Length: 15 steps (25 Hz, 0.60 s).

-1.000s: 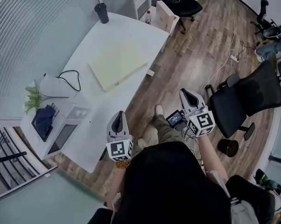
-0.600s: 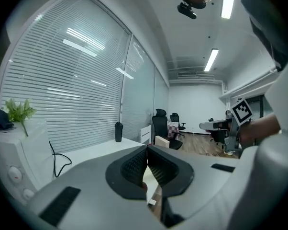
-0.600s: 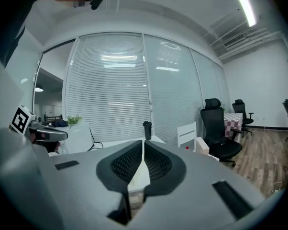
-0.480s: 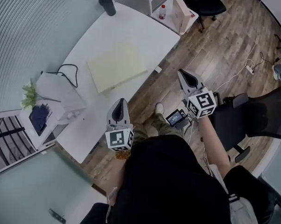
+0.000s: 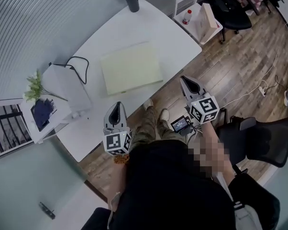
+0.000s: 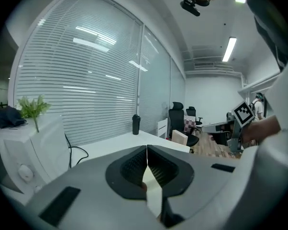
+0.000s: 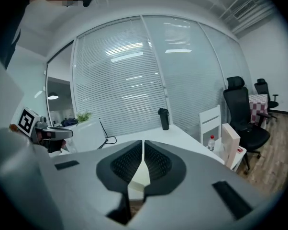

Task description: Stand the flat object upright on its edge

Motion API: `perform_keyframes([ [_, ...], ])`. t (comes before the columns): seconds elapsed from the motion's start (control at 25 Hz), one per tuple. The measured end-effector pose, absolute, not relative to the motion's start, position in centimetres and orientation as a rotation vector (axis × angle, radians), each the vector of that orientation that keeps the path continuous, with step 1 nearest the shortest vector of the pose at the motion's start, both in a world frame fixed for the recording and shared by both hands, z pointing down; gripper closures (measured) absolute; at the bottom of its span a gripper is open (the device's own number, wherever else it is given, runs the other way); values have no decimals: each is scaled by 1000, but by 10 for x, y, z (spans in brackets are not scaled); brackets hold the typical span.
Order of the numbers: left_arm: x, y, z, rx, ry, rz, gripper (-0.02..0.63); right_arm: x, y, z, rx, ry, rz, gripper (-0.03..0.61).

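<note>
The left hand-held gripper (image 5: 118, 107) and the right hand-held gripper (image 5: 185, 81), both with jaws together and empty, have come nearer to the worktop (image 5: 149, 28) edge. Beyond them the flat object (image 5: 131, 68) lies flat on it, untouched. I judge that only the approach is under way.

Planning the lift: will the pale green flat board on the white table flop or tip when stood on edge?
The pale green flat board lies flat with straight edges: probably stiff. It looks thin, so upright it likely tips easily.
</note>
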State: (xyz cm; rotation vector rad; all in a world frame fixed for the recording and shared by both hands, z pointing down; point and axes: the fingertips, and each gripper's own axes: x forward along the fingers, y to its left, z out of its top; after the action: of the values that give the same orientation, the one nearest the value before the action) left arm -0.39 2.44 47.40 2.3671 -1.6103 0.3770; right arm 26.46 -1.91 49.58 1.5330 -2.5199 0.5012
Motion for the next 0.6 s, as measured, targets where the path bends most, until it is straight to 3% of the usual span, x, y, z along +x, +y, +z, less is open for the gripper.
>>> perform_keyframes([
  [0.44, -82, -73, 538, 2150, -1526, 266, 597, 214, -108, 522, 1118, -2478, 819, 569],
  [0.6, -93, -88, 575, 2117, -1424, 369, 498, 200, -140, 533, 1061, -2431, 807, 569],
])
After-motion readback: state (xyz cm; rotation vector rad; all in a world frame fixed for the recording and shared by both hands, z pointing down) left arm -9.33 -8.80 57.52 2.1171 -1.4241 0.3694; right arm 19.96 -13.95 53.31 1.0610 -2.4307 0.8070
